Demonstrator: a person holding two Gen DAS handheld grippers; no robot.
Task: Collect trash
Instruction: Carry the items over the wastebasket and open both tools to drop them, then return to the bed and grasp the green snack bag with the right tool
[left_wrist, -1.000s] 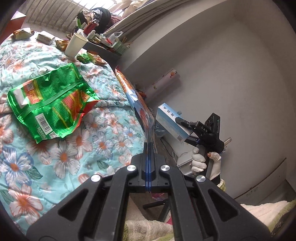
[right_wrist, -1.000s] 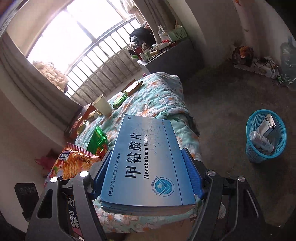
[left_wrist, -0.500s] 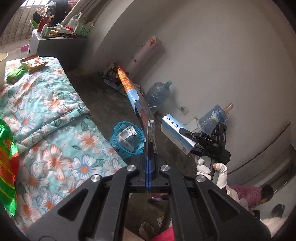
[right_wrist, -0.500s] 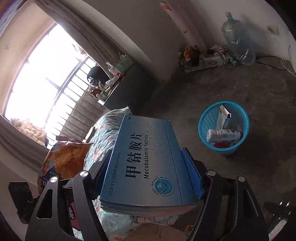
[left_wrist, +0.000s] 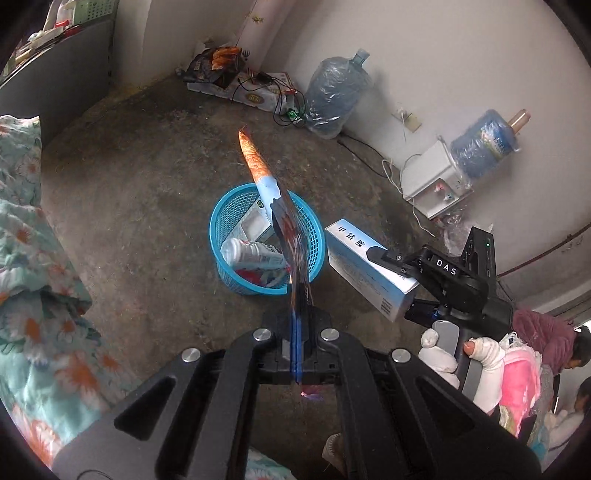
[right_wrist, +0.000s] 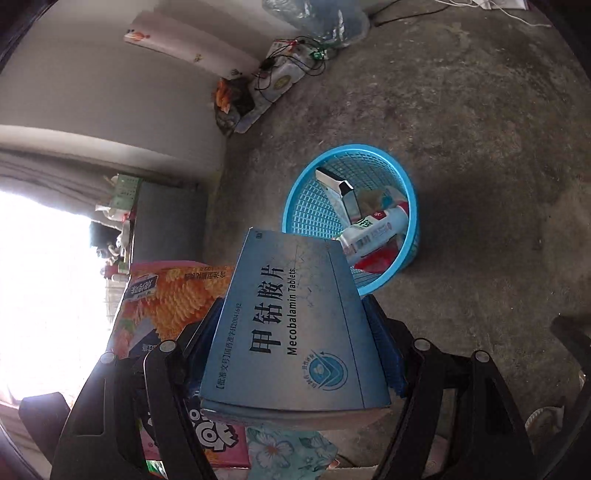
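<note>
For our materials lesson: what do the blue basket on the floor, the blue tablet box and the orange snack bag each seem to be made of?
Blue basket: likely moulded plastic, with an even open-mesh wall and smooth rim.
Tablet box: probably thin printed card, with flat faces, sharp folded edges and a slight sheen.
Snack bag: seemingly thin plastic film, printed, creased and seen edge-on.

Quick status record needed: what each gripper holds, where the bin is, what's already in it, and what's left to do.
left gripper: shut on snack bag, seen edge-on
right gripper: shut on blue tablet box
basket: blue mesh, standing on the concrete floor ahead of both grippers
basket contents: white bottle, a small carton, red scraps
pending: neither held item is in the basket yet
</note>
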